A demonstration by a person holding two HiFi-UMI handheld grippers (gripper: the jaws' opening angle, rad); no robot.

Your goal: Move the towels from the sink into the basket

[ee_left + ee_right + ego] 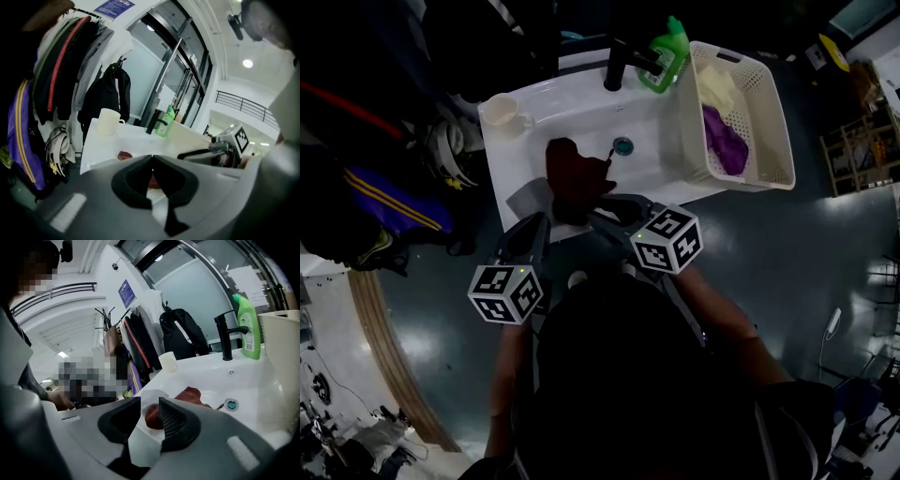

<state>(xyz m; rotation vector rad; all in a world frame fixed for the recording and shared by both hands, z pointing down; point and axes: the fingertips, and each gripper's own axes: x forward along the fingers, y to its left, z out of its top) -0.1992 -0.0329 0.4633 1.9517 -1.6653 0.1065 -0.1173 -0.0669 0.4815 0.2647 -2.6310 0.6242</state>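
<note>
A dark red towel (572,173) lies crumpled in the white sink (581,112), at its front left. My right gripper (598,208) is at the towel's near edge. In the right gripper view (150,401) its jaws stand apart, and the red towel (192,394) shows in the gap just beyond them, with nothing pressed. My left gripper (539,223) hovers over the sink's front rim beside the towel, its tips (152,159) touching and holding nothing. The white basket (769,103) on the right holds a purple towel (724,141) and a cream towel (719,86).
A black faucet (619,66) and a green bottle (666,56) stand at the sink's back, and a cream mug (502,114) sits on its left corner. The drain (622,146) is right of the towel. Coats and bags (384,197) hang to the left.
</note>
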